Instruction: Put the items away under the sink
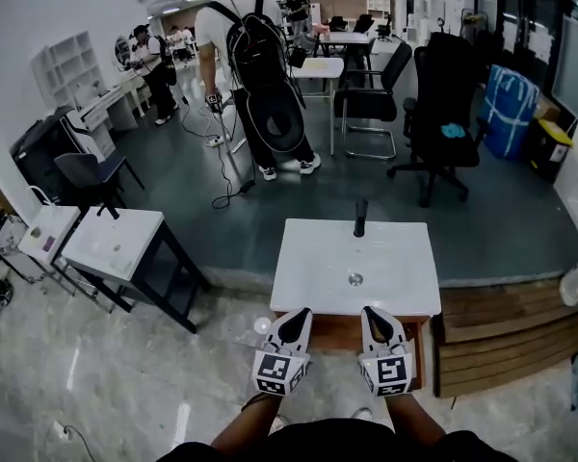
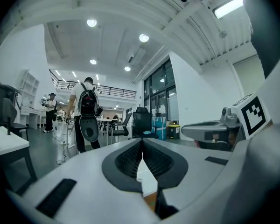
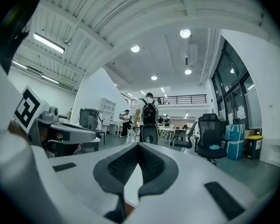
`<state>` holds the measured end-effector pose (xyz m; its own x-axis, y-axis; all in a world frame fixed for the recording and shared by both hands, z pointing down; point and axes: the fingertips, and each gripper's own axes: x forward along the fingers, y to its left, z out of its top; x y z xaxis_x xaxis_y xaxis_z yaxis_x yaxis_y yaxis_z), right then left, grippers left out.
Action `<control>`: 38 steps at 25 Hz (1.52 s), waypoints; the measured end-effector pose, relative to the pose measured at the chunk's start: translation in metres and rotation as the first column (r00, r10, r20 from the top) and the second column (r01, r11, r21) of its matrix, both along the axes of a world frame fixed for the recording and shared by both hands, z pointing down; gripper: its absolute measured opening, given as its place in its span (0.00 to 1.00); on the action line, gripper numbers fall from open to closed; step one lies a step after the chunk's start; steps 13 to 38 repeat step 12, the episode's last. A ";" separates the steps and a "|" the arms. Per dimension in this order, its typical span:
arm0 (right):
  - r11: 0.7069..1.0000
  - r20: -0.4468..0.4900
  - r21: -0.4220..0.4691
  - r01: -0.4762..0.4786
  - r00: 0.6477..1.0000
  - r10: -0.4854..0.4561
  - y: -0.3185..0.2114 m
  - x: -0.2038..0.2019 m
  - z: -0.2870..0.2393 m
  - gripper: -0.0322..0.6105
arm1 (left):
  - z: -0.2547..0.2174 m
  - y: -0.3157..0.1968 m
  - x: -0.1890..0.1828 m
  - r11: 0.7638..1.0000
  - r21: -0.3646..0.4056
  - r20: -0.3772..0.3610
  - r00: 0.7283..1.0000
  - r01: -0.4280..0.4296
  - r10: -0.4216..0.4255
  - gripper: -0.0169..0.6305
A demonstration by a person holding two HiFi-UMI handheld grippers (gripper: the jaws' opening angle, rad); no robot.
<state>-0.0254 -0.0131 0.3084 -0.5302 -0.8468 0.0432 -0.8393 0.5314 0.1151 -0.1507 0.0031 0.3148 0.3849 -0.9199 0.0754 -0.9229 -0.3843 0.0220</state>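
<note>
floor: grey at the back, pale marble-look under the person.
person with backpack: standing well behind the sink, back to the camera.
chair: black office chair, back right, near a blue bag.
platform: wooden steps, just right of the sink.
side table: white top, dark legs, left of the sink and apart from it.
sink: white rectangular basin top, centre of head view, directly ahead of both grippers.
cabinet: wood front under the sink, only a strip shows between the grippers; door looks closed, hard to be sure.
left gripper: clenched, pads meet at the tip, nothing between them; held level, tip at the sink's near edge; same in its own view.
right gripper: clenched, nothing held; level, beside the left one, tip at the near edge; same in its own view.
faucet: black, upright, at the sink's far edge.
drain: small metal ring in the basin, between the grippers and the faucet.
</note>
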 end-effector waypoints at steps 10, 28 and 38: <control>1.000 0.012 -0.002 0.005 1.000 -0.005 0.002 -0.003 -0.004 0.08 | -0.009 0.002 0.001 1.000 0.014 0.002 1.000 -0.002 0.002 0.06; 1.000 0.019 -0.013 0.004 1.000 -0.004 0.003 -0.003 -0.002 0.08 | -0.008 0.003 0.000 1.000 0.012 0.002 1.000 -0.002 0.002 0.06; 1.000 0.019 -0.013 0.004 1.000 -0.004 0.003 -0.003 -0.002 0.08 | -0.008 0.003 0.000 1.000 0.012 0.002 1.000 -0.002 0.002 0.06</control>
